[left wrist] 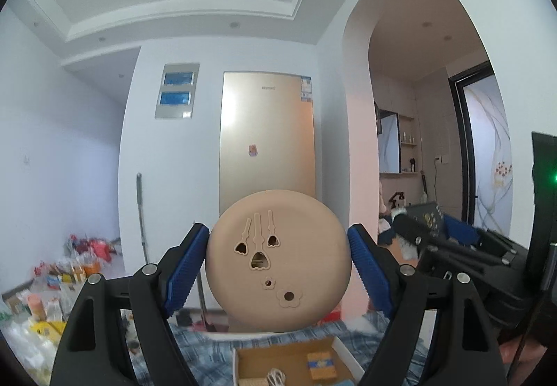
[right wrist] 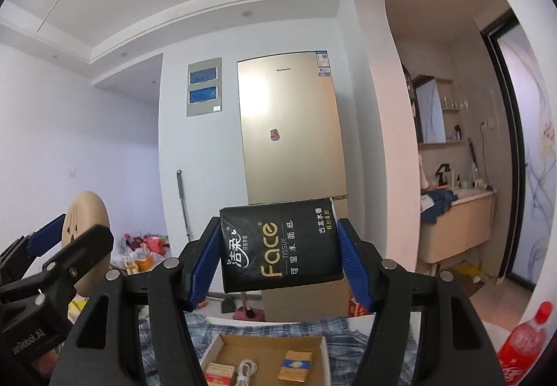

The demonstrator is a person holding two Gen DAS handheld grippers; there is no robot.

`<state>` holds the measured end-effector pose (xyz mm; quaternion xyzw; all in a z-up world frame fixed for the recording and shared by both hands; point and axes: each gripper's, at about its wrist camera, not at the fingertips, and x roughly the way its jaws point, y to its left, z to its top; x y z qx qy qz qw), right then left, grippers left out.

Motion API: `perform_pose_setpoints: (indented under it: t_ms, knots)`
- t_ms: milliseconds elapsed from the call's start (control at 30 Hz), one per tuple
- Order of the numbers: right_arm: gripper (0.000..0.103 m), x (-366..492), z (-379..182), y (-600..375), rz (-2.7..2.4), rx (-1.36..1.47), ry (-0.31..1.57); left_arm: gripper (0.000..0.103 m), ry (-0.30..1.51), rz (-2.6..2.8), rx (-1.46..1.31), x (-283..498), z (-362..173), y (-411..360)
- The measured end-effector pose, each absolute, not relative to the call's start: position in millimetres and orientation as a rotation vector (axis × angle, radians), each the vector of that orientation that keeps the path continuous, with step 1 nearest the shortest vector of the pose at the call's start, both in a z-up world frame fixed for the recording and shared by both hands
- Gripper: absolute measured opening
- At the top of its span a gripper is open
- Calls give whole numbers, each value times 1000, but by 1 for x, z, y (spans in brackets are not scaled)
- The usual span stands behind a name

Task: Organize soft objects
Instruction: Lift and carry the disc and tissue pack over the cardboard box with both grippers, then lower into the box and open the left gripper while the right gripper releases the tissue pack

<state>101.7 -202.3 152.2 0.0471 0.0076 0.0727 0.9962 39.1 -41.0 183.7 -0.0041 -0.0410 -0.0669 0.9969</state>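
— Grip first, from the left wrist view: why is the beige round pad [left wrist: 277,260] being held that way?

— It is being clamped edge to edge by the left gripper [left wrist: 278,264], a blue finger pad [left wrist: 186,267] pressing at nine o'clock and another at three, so its flat face with the flower cut-outs is being kept upright. Held high above the cardboard tray [left wrist: 243,360] at six o'clock, it is probably being carried clear of the contents.

— And from the right wrist view?

— The black tissue pack [right wrist: 280,245] is being squeezed by its short ends in the right gripper [right wrist: 280,259], above the same tray.

— What is being shown only there?

— The printed "Face" label, a red bottle [right wrist: 524,340] at four o'clock, and the pad seen edge-on at nine. The pack's face is being hidden from the left view.
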Motion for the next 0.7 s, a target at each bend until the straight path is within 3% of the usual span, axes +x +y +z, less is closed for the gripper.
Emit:
perform_pose_setpoints:
  t_ms: [400,700]
  knots:
    - [63,143,110,-205,104,94,107,83,7,-101,-24,92,161,-32]
    - [63,194,61,-204,79,49,276,83,251,-94,-32,177,110,-27]
